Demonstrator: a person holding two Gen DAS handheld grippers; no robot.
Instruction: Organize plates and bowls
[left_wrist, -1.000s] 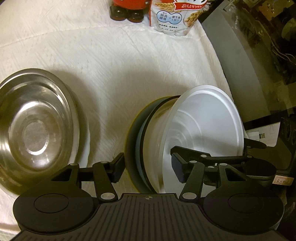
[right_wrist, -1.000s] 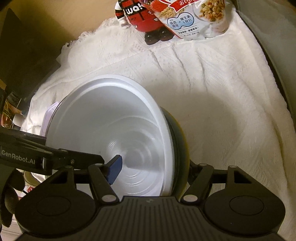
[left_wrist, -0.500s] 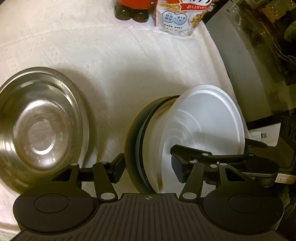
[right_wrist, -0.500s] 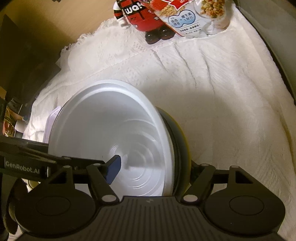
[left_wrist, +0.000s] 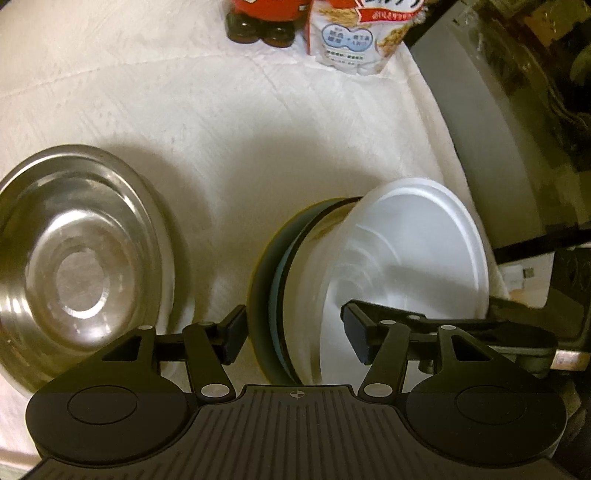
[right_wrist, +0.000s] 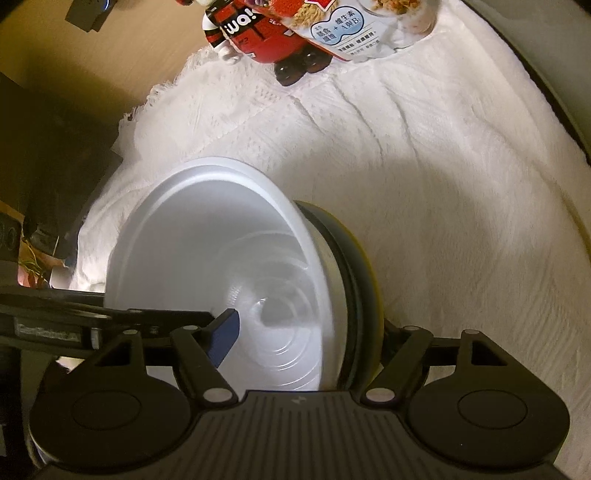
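Stack: your white bowl (left_wrist: 406, 251) sits tipped in the dark plates (left_wrist: 264, 295) on the cloth-covered worktop (left_wrist: 258, 140).
Left gripper (left_wrist: 295, 332): spread around the stack, steadying it; pads clear.
Right gripper (right_wrist: 306, 332): just opened slightly, straddling the same stack, not pinching.
Metal bowl (left_wrist: 77, 258): waits beside, apart.

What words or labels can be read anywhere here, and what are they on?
"wa!" on the red toy figure, white letters on a black band.
Food pouch: Japanese print in a pale blue panel, too small and tilted to read surely; the large white letters on its red banner are cut off.
Label on the other gripper's side: blurred, unreadable.
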